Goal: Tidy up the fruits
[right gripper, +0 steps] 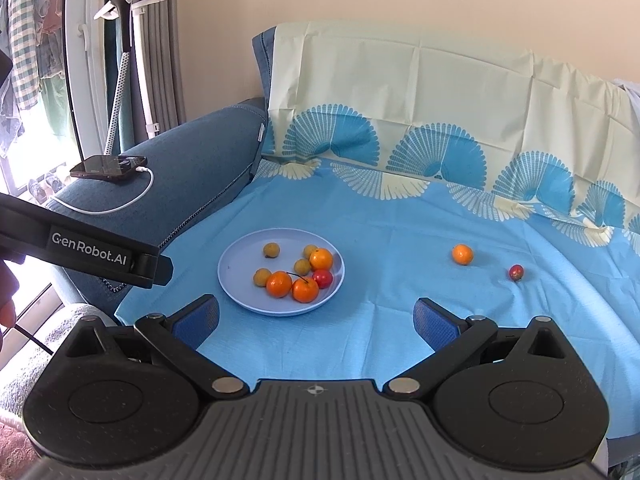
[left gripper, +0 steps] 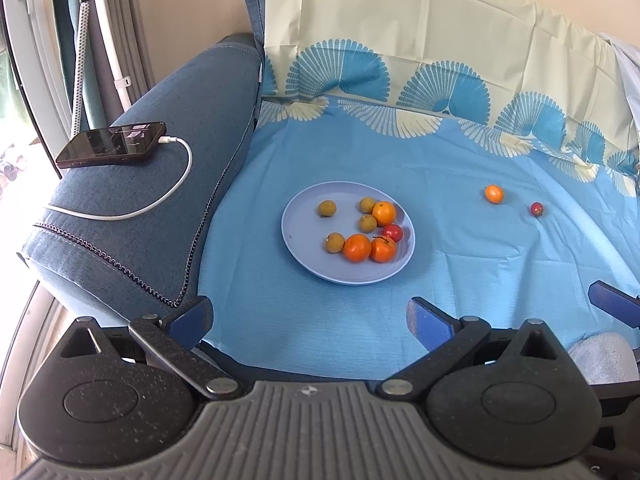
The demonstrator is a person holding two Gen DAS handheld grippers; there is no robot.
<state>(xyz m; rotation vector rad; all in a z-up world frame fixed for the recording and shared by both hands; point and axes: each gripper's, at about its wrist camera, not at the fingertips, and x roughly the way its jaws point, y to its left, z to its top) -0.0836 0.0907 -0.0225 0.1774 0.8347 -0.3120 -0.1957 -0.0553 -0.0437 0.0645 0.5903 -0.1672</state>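
Observation:
A pale blue plate sits on the blue cloth and holds three oranges, a small red fruit and several small yellow-brown fruits. A loose orange and a loose small red fruit lie on the cloth to the plate's right. My left gripper is open and empty, near side of the plate. My right gripper is open and empty, also short of the plate. The left gripper's body shows in the right wrist view, left of the plate.
The cloth covers a sofa seat and backrest. A blue armrest at the left carries a phone on a white charging cable. A garment steamer stand and curtains are at the far left.

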